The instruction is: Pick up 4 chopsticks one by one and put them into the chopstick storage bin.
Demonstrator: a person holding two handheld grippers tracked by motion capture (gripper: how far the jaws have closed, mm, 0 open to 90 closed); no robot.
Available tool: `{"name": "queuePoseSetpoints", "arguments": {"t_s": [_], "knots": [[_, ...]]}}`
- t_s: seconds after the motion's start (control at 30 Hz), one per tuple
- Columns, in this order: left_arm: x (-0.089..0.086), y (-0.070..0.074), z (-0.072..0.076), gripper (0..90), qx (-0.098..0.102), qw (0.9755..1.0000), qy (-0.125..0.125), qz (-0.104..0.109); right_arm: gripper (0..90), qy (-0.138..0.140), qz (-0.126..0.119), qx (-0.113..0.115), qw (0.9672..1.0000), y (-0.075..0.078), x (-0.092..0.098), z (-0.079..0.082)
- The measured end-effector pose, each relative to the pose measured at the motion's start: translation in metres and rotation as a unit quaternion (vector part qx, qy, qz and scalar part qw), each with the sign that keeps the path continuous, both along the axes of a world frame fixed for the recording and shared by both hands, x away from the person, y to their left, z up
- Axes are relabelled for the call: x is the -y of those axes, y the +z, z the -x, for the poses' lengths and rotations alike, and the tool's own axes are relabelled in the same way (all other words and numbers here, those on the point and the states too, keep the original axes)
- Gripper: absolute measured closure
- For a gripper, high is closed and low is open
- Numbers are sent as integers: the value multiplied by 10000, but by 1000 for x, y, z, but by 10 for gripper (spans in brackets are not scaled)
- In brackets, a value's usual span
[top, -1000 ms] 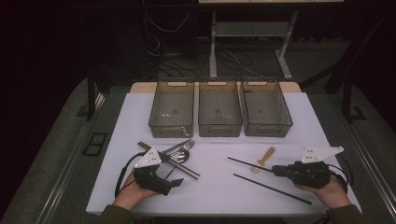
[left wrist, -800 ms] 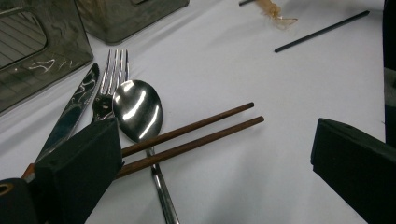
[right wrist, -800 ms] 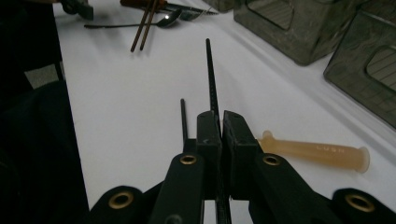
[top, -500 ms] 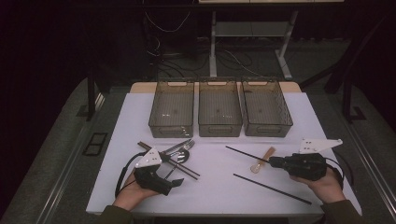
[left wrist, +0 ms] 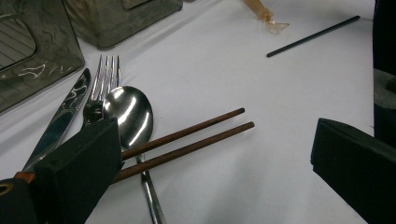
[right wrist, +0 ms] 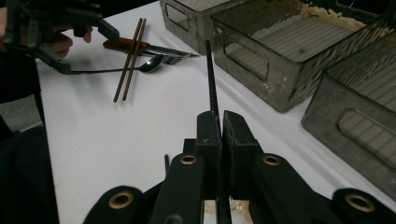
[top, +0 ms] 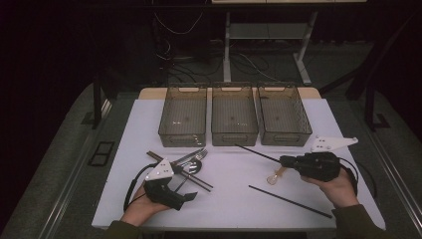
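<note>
We see 3 clear bins (top: 234, 121) lined up side by side at the far edge of the white counter (top: 229, 196) — all 3 bare inside. Near the left front lies a cluster of cutlery: a knife (left wrist: 60, 119), a fork (left wrist: 103, 81) and a spoon (left wrist: 128, 114), with 2 brown chopsticks (left wrist: 187, 140) crossing the spoon's handle. A small wooden spoon (top: 276, 175) rests right of centre — well apart from that cluster.

My own jaw blocks the near ends of the brown chopsticks (left wrist: 187, 140) and the knife (left wrist: 60, 121) handle. The spoon (left wrist: 128, 116) handle and smoky bins (left wrist: 42, 51) run past the frame edge.
</note>
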State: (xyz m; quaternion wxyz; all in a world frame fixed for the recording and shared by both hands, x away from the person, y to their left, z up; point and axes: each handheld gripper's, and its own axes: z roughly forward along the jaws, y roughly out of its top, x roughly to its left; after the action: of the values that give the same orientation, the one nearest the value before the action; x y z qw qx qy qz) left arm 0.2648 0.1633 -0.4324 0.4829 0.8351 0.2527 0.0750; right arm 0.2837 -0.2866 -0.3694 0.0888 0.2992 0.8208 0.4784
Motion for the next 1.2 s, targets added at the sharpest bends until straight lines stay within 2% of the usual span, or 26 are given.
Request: {"name": "queuePoseSetpoints", "arguments": {"t_s": [0.37, 0.5, 0.6, 0.97, 1.07, 1.2], "knots": [[-1, 0, -1, 13, -26, 10000, 66, 30, 860, -148, -44, 67, 9999, 9, -29, -25], [-3, 1, -1, 14, 26, 9999, 99, 96, 860, -183, -93, 121, 9997, 17, -40, -33], [-3, 2, -1, 14, 32, 9998, 130, 130, 860, -239, -76, 96, 9996, 20, -50, -40], [-1, 1, -1, 14, 55, 9999, 95, 42, 860, -515, 14, -73, 9986, 23, -82, -66], [0, 0, -2, 14, 47, 9999, 137, 88, 860, -594, 55, -111, 9982, 25, -89, -73], [0, 1, -1, 14, 17, 9998, 174, 98, 860, -686, 129, -83, 9975, 28, -100, -81]]}}
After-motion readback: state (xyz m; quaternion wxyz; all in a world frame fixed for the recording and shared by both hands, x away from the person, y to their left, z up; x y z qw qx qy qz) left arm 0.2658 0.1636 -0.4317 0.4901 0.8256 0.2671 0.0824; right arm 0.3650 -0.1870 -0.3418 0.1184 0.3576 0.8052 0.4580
